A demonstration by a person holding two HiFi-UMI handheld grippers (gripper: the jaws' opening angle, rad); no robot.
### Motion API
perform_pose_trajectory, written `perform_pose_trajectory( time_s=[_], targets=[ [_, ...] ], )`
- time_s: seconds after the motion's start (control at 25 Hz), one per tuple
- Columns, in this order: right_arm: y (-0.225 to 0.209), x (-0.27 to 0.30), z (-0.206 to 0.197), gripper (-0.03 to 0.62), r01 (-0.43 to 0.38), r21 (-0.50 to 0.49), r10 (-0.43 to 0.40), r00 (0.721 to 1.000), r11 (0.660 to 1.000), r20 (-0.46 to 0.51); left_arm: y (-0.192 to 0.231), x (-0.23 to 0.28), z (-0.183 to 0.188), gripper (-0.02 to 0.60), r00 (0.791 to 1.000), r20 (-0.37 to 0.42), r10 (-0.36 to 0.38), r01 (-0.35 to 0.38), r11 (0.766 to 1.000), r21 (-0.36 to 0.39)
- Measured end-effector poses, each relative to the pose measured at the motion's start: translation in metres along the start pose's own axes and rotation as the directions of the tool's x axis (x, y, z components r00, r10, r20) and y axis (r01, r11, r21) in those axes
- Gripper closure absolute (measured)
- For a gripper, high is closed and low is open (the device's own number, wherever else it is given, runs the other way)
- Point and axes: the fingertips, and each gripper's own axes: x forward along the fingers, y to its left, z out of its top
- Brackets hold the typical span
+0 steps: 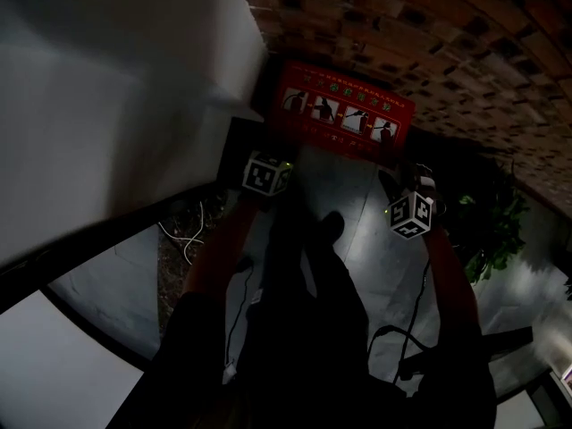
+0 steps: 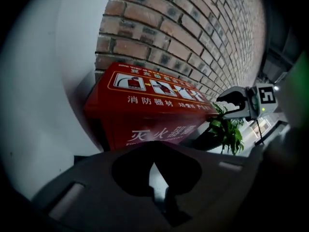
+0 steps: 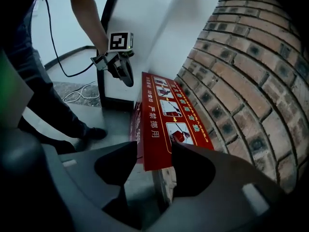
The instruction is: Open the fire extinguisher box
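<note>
Fire extinguisher box point(image 2: 145, 100) stands on the grey floor point(image 1: 357, 213), its back against the brick wall point(image 2: 193, 28) and one end close to a white wall point(image 2: 58, 81). It is a long, low, bright red case. Its flat lid carries a row of white-framed pictograms of an extinguisher in use, with lines of Chinese characters in white and yellow beneath them. The front face bears larger white characters. Seen from the left gripper view, the lid lies down flat on the case. A leafy green plant point(image 2: 229, 129) sits on the floor just past the end away from the white wall, and loose white cables point(image 1: 183, 231) lie on the floor on the white wall's side.

The left gripper point(image 2: 154, 151) has its jaws brought together at the tips with nothing between them, and it points down toward the box front. In the right gripper view it hangs just beside the far end of the lid.

The right gripper point(image 3: 147, 161) has its jaws spread wide. The near end of the red lid shows between them: one pad overlaps its edge in the view and the other stands clear of it.
</note>
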Motion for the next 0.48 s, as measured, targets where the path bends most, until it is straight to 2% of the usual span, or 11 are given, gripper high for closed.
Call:
perform_pose_trajectory(
  time_s=[0.2,0.48],
  targets=[
    [-0.002,0.015,-0.009,0.378,0.026,-0.071,-0.027,0.999,0.997,-0.020,0.003,0.017,-0.003,0.581,0.999,0.024,0.022,-0.021,0.999,-0.037],
    [0.004,0.028,-0.012,0.413,0.022,-0.171,-0.037,0.996,0.985,-0.083,0.013,0.028,-0.001,0.581,0.999,0.028,0.036,-0.034,0.996,-0.083]
  ],
)
